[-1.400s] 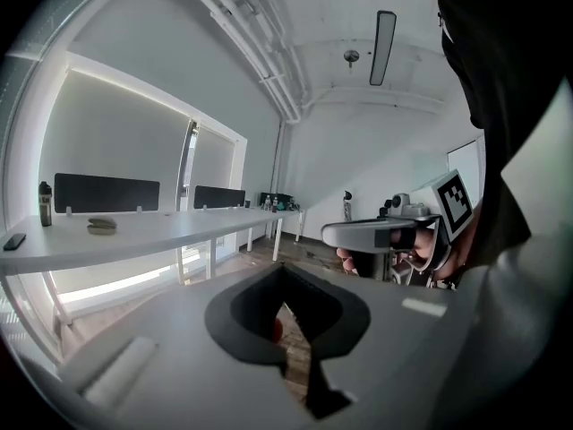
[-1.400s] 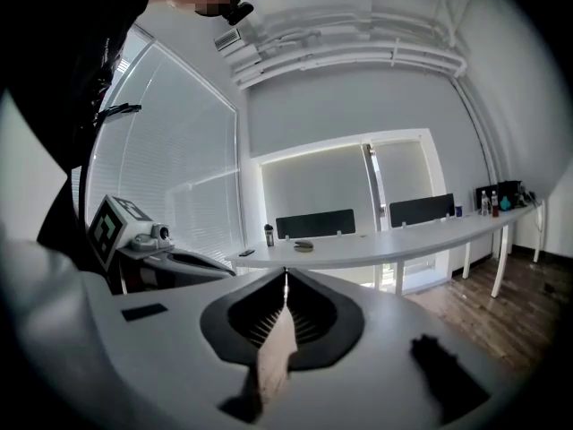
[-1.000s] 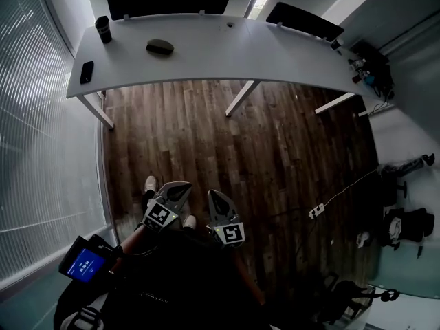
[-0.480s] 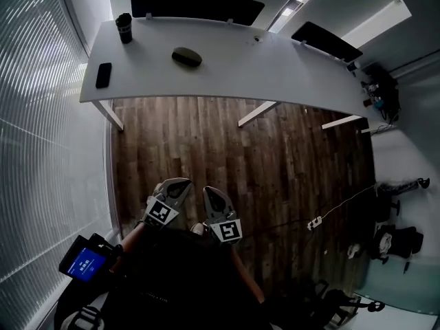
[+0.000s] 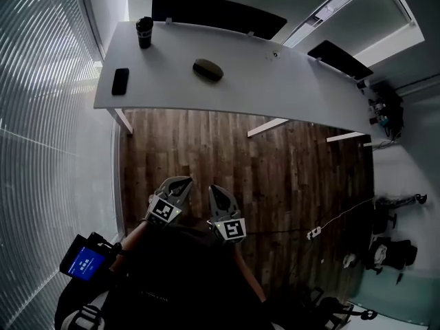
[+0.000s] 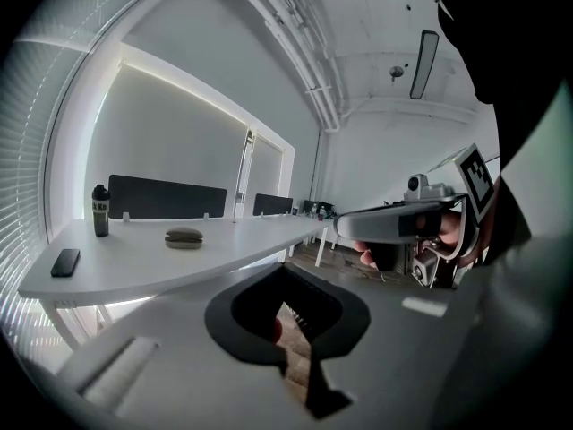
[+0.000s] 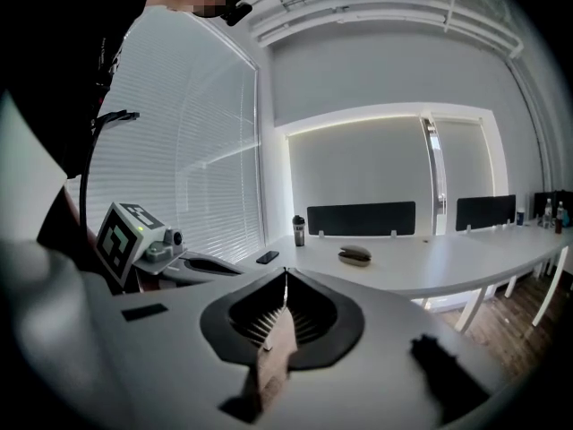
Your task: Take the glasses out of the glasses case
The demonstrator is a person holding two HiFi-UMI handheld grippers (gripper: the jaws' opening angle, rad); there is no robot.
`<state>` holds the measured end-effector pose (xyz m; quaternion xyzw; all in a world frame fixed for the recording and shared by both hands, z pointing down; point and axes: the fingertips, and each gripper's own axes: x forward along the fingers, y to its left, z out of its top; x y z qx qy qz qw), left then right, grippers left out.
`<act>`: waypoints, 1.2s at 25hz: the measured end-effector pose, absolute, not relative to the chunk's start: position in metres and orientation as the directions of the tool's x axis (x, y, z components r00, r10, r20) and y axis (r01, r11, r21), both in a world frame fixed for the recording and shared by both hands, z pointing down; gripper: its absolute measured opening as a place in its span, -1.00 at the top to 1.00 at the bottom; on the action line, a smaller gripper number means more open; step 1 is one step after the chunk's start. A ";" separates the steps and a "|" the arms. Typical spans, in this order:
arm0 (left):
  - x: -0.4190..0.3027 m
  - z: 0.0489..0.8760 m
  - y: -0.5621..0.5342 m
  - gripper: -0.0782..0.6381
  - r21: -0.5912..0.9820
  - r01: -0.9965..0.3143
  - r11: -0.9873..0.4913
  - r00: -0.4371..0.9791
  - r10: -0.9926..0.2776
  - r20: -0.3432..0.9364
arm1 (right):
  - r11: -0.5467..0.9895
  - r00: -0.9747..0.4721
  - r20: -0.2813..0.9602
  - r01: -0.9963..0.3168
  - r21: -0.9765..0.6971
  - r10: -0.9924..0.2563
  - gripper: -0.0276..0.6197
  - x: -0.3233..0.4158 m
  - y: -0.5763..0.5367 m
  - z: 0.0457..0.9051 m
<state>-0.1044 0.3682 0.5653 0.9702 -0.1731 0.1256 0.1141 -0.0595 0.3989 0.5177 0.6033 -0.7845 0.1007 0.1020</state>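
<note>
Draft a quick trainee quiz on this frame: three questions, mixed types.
1. True or false: the glasses case lies closed on the table.
2. In the head view, what lies nearest the table's left end? A cup, B phone, C glasses case.
3. What do the left gripper and right gripper hold?
Key: 1 true; 2 B; 3 nothing, both jaws shut.

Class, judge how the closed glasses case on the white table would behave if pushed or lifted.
The glasses case looks like a domed shell, so probably stiff. Lying low and flat on the table, it should slide rather than tip.
</note>
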 end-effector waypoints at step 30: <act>0.015 0.586 0.293 0.76 0.121 -0.421 -0.899 0.847 -0.342 0.406 | 0.336 -0.356 0.234 -0.934 -0.122 -0.905 0.89 0.079 0.298 0.532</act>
